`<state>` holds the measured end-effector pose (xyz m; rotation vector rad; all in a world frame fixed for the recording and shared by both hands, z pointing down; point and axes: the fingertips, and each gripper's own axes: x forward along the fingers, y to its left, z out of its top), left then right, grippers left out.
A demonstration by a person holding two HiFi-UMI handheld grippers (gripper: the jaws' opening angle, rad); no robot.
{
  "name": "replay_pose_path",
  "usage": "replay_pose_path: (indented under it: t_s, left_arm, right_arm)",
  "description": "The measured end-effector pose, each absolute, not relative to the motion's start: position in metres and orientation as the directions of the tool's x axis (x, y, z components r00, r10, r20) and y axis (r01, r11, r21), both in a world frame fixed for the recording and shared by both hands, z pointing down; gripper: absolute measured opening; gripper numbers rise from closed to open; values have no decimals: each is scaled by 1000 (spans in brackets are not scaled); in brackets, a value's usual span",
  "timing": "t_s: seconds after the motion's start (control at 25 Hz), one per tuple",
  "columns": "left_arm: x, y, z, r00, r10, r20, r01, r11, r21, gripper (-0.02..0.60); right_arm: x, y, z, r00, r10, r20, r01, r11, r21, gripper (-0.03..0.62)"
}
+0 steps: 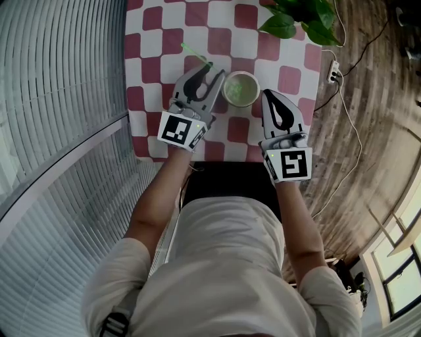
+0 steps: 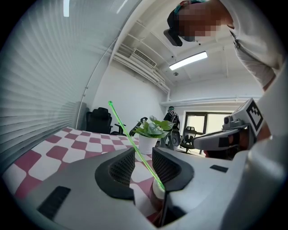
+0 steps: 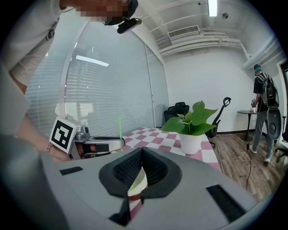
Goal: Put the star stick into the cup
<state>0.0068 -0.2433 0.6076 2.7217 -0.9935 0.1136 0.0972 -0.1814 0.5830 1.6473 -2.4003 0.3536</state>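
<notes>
A pale cup stands on the red-and-white checked table. A thin green stick leans up and to the left from the cup's rim. Its star end is too small to make out. My left gripper is just left of the cup. In the left gripper view the stick passes between the jaws of my left gripper, which stand apart with a gap at the left pad. The stick's lower end meets the cup. My right gripper waits right of the cup, shut and empty.
A potted plant sits at the table's far right corner. A power strip with cables lies on the wooden floor to the right. Window blinds run along the left. A person stands far back in the room.
</notes>
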Motion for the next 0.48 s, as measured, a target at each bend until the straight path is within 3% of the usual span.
replay_pose_path:
  t_s: [0.48]
  left_arm:
    - [3, -240, 608, 765, -623, 163, -644, -736, 208, 194]
  right_arm:
    - [99, -180, 581, -336, -887, 316, -941, 330, -75, 31]
